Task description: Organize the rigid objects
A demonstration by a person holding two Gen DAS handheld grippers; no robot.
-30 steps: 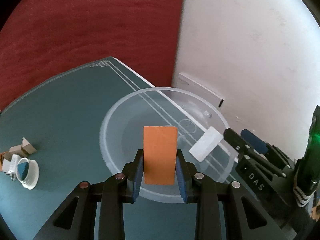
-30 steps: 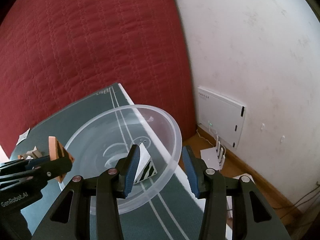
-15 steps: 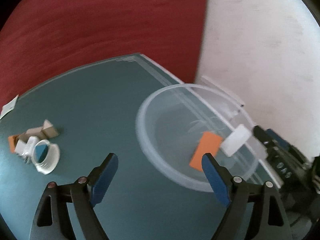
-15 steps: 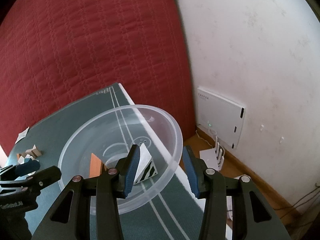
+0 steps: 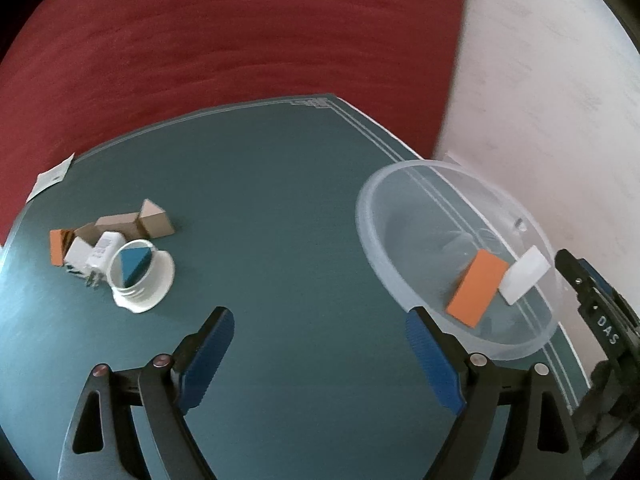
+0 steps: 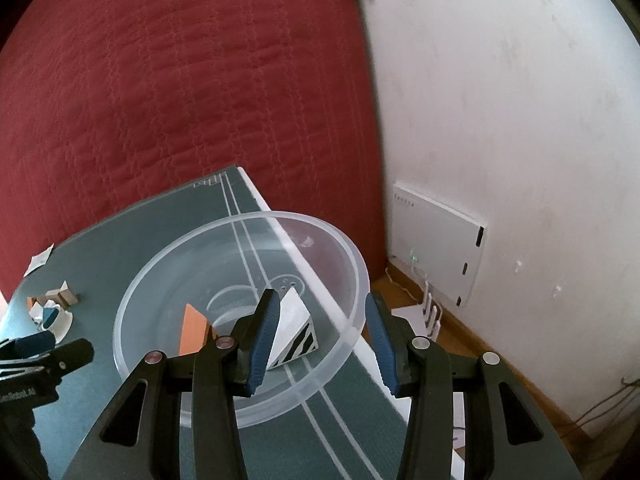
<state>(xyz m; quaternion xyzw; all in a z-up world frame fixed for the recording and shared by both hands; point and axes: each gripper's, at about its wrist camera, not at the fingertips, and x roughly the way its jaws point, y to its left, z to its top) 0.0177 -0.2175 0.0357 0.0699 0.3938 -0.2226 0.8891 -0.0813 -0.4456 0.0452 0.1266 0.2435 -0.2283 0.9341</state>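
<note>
Beside bowl rim (image 5: pixel 374 240), bare mat (image 5: pixel 280 208)

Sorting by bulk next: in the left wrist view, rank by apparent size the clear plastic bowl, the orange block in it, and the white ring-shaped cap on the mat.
1. Clear plastic bowl
2. White ring-shaped cap and orange block: too alike to rank.

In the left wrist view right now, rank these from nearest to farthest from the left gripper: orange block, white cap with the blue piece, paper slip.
1. Orange block, in the clear bowl just past the left gripper's right finger.
2. White cap, ahead to the left on the green mat; close to the block's range, so a near call.
3. Paper slip, at the mat's far left edge.
</note>
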